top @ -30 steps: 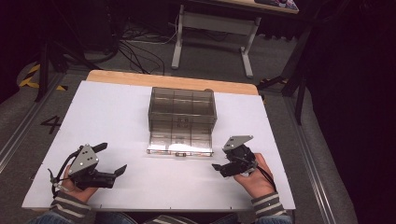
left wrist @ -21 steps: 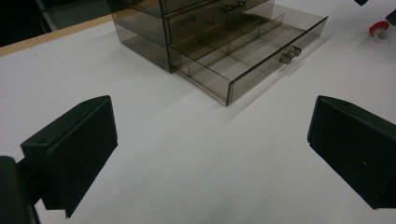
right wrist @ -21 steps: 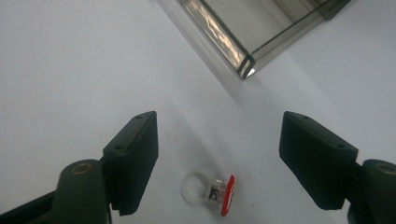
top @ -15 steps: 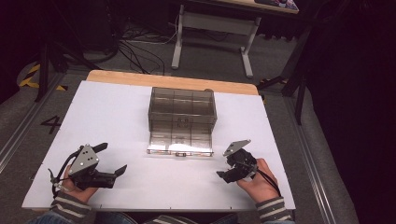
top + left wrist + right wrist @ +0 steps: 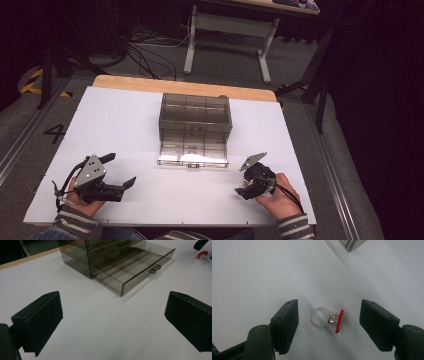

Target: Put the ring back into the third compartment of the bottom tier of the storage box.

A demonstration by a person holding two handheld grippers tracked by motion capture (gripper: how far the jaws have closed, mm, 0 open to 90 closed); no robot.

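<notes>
The right gripper (image 5: 329, 322) is held low over the desk (image 5: 125, 125), its jaws apart and just closing, with a ring (image 5: 327, 319) lying between them, untouched. The ring, clear with a red top, rests on the desk near the open bottom drawer (image 5: 192, 154) of a smoky cabinet (image 5: 195, 117). The left gripper (image 5: 120, 172) is held wide and empty.
</notes>
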